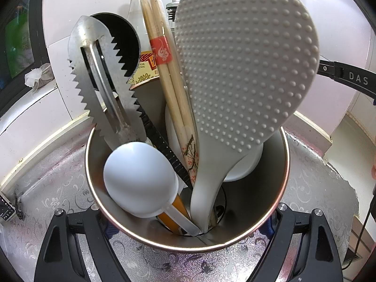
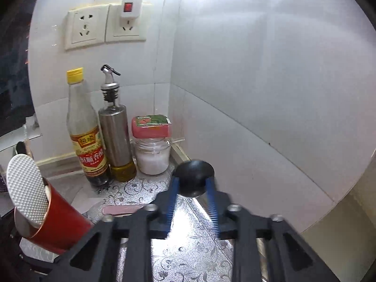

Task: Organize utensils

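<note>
Right hand-held gripper (image 2: 193, 184) clamped on black ladle (image 2: 194, 178) — red utensil cup (image 2: 63, 221) far left.

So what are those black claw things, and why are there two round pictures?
Each one is a hand-held gripper that a person carries, with a camera looking along its fingers. The lens bends everything round. The left hand-held gripper clamps a red utensil cup holding a rice paddle, chopsticks and a white spoon. The right hand-held gripper pinches a black spoon above the silver counter, near a vinegar bottle.
</note>
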`<action>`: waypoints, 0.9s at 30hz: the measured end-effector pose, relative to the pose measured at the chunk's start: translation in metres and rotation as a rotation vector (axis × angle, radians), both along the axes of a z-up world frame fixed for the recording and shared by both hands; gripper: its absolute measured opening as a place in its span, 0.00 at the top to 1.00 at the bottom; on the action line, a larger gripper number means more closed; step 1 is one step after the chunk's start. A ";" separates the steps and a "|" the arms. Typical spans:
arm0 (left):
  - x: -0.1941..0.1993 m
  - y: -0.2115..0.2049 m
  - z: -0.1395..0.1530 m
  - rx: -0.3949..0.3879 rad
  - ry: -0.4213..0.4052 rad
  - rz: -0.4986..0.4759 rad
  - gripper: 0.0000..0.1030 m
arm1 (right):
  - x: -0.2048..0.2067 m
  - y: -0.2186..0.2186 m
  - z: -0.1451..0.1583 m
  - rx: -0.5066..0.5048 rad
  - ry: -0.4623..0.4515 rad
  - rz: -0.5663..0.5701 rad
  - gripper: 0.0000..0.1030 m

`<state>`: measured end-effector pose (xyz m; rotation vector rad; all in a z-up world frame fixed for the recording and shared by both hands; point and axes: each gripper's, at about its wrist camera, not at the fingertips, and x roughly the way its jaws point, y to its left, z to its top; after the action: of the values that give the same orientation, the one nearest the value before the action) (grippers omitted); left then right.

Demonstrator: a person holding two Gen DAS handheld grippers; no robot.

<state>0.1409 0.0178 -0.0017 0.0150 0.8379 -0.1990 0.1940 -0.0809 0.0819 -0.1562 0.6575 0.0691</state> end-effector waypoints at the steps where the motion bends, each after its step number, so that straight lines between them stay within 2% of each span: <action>1: 0.000 0.000 0.000 0.000 0.000 0.000 0.13 | 0.000 0.000 0.000 -0.003 0.006 0.002 0.80; 8: 0.005 0.014 0.002 -0.003 0.001 0.000 0.13 | 0.014 -0.010 -0.017 0.021 0.080 -0.017 0.80; 15: 0.006 0.019 0.003 -0.005 0.002 0.000 0.13 | 0.039 -0.031 -0.072 0.137 0.275 -0.078 0.79; 17: 0.006 0.018 0.003 -0.005 0.002 0.000 0.13 | 0.042 -0.038 -0.084 0.166 0.307 -0.102 0.75; 19: 0.006 0.018 0.003 -0.005 0.002 0.000 0.13 | 0.045 -0.045 -0.095 0.201 0.334 -0.138 0.60; 21: 0.006 0.017 0.003 -0.004 0.002 0.000 0.13 | 0.047 -0.051 -0.104 0.229 0.350 -0.163 0.51; 27: 0.006 0.017 0.003 -0.004 0.002 0.000 0.13 | 0.050 -0.059 -0.125 0.265 0.395 -0.213 0.51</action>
<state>0.1465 0.0351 0.0015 0.0116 0.8396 -0.2007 0.2437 -0.1396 -0.0433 0.1886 1.0470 -0.0202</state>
